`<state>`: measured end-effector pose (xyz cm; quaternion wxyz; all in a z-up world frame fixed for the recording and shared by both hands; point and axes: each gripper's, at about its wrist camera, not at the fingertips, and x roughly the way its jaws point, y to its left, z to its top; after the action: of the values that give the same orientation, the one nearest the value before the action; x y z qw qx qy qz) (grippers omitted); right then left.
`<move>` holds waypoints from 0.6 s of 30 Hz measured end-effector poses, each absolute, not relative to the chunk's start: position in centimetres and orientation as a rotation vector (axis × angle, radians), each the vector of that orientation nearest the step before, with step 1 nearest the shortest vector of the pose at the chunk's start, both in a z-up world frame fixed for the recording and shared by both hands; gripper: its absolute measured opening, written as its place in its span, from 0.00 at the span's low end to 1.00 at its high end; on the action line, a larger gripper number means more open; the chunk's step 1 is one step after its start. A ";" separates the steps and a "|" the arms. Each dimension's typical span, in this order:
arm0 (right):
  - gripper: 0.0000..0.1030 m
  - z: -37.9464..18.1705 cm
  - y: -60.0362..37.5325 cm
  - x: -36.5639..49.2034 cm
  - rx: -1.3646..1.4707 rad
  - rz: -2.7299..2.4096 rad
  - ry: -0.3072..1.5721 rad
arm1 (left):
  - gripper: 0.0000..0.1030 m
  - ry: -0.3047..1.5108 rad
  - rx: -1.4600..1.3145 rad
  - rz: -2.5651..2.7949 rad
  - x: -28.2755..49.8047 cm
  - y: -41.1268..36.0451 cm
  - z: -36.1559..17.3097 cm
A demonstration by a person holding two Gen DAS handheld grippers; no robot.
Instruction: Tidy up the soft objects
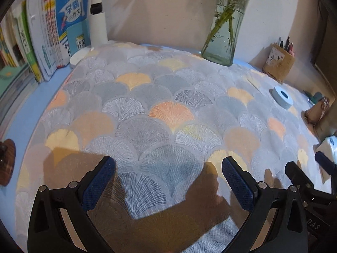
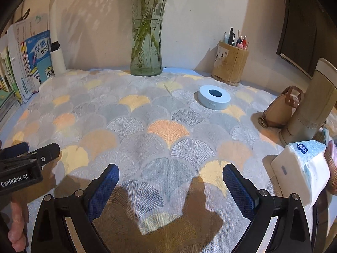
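A patterned cloth with fan shapes in grey, orange and yellow lies spread flat over the blue desk; it also shows in the right wrist view. My left gripper is open and empty just above the cloth's near part. My right gripper is open and empty above the cloth too, and it shows at the right edge of the left wrist view. A white tissue pack lies at the cloth's right edge, close to my right finger.
A glass vase with green stems stands at the back. A light blue tape roll lies on the cloth. A pen holder, a tan pouch and a thermos stand at the right. Books and a lamp base stand at the left.
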<state>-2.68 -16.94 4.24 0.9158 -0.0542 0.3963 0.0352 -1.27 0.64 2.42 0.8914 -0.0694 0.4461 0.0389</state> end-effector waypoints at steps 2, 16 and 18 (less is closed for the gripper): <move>0.96 4.3 -17.0 -2.7 -0.111 0.074 0.816 | 0.99 0.914 -0.133 0.077 -1.4 0.5 2.6; 0.96 4.3 -17.0 -2.7 -0.103 0.086 0.817 | 0.99 0.849 0.047 0.094 -2.0 -2.3 3.5; 0.96 4.3 -17.0 -2.7 -0.099 0.088 0.814 | 0.99 0.851 0.043 0.093 -2.0 -2.3 3.5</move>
<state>-2.71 -17.03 4.28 0.9161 -0.0480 0.3957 0.0428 -2.02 -2.32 3.51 0.9096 0.0207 0.4126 0.0449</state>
